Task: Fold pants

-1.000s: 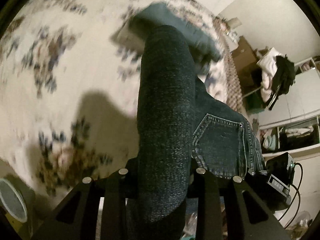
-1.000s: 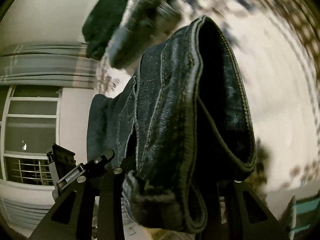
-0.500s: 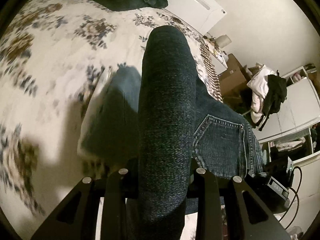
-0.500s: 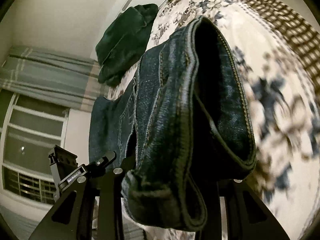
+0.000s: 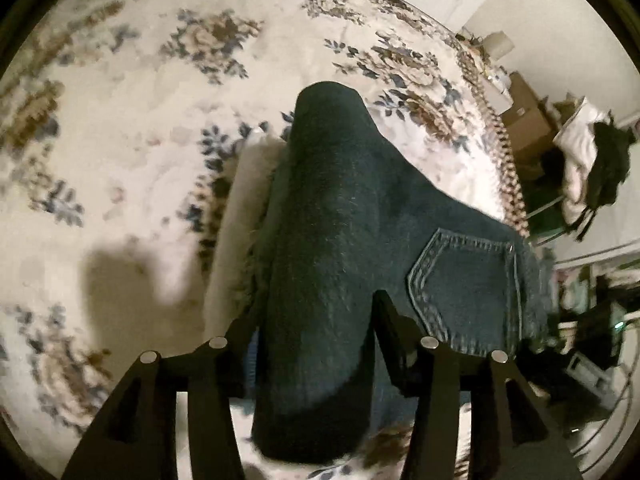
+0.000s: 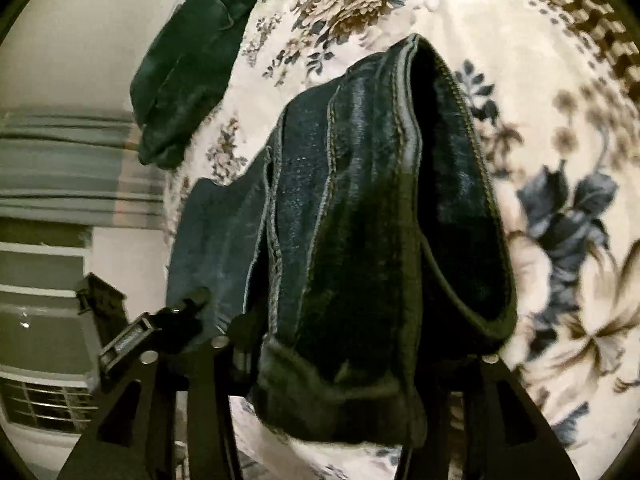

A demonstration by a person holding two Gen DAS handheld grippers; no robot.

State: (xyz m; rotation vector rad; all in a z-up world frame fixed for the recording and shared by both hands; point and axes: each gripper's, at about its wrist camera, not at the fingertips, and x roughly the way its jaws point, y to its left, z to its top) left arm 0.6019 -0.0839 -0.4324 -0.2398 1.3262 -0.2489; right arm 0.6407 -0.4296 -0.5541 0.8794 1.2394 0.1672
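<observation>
bedspread (image 5: 120, 160): floral, fills both views | jeans (image 5: 328, 240): folded bundle over bedspread, back pocket visible, between both sets of jaws, blocks centre view | dark green garment (image 6: 188, 64): far edge, apart | left gripper (image 5: 320, 344), right gripper (image 6: 348, 352): jaws just been opening, denim between, pad contact unclear | readable text: none

Dim warm indoor light; hard shadow on bedspread (image 5: 120, 276); motion blur, fisheye bending, black corners.

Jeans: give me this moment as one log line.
jeans: folded, over floral bedspread | left claw: jaws just opening, jeans between | right claw: jaws just opening, jeans between | phase: release
</observation>
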